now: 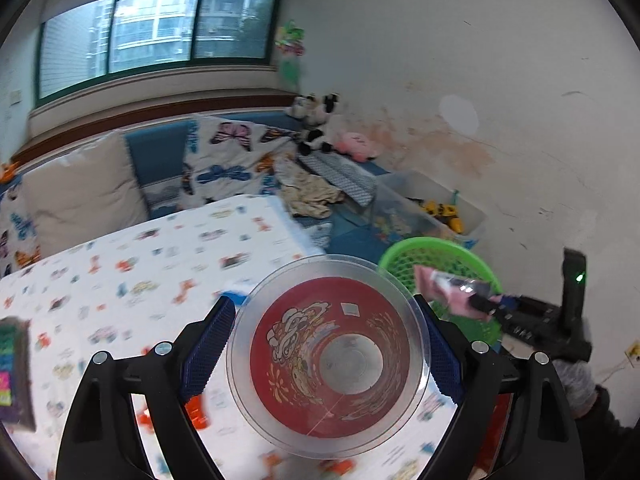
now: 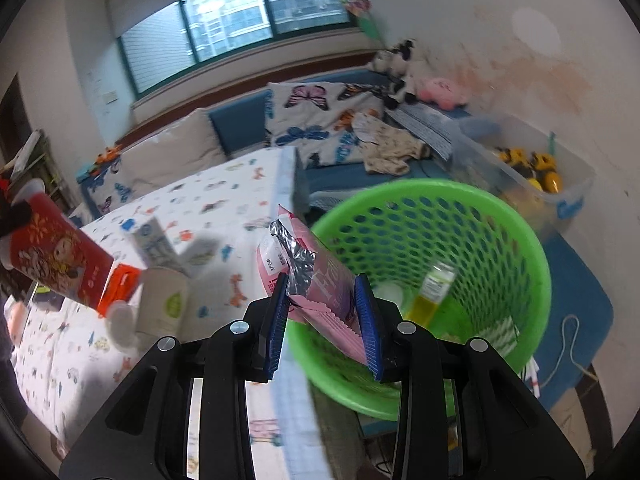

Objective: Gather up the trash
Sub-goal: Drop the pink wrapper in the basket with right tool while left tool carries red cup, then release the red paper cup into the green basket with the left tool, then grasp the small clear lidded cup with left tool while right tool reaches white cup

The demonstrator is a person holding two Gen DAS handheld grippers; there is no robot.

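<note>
Both grippers hold trash near a green basket.

At lower centre of the left view, the left gripper (image 1: 328, 354) clamps a red-printed clear cup (image 1: 329, 356), mouth toward the camera. At centre of the right view, the right gripper (image 2: 323, 320) pinches a pink wrapper (image 2: 320, 284) over the green basket (image 2: 516, 216) rim; a yellow bottle (image 2: 430, 294) lies inside.

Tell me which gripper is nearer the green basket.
Right. The right gripper, holding the pink wrapper, is at the green basket rim. The left gripper, holding the plastic cup, is back over the table.
</note>
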